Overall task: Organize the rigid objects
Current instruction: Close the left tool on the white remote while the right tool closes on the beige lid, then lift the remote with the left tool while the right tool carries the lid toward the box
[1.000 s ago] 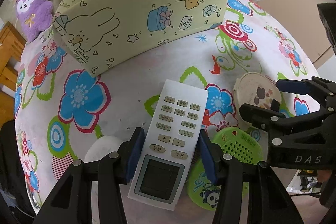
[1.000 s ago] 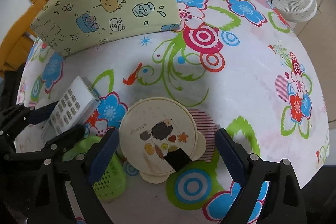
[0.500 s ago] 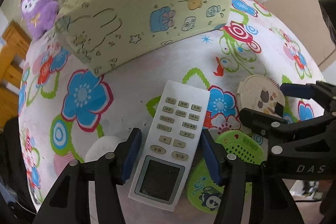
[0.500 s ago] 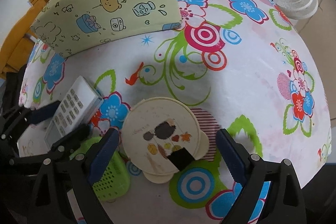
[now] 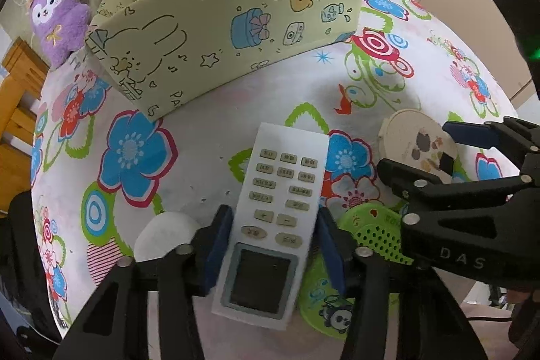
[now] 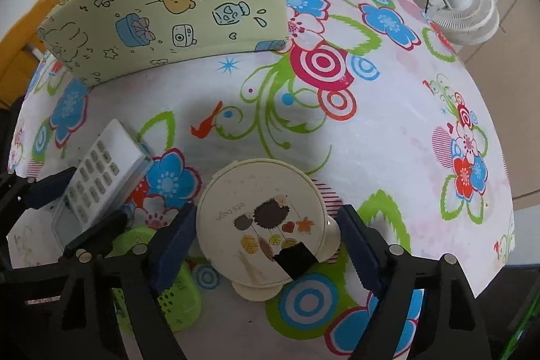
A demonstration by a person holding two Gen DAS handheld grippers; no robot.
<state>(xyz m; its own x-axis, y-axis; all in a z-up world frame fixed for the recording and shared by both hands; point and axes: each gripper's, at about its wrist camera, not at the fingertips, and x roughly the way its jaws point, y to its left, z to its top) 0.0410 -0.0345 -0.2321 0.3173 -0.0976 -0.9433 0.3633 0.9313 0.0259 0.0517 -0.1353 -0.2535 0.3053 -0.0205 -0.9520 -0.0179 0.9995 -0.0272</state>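
Left view: my left tongs pinch the white remote by its sides, low over the flowered surface. Right view: my right tongs are closing around the round cream lid; left pad touches, right pad just clear.

The right claw carries the white letters "DAS" on its black body. The round cream lid shows small grey lettering above a hedgehog drawing, upside down and too small to read. The white remote has captioned buttons, illegible apart from "+" and "−", and the yellow box shows partial letters "PA".
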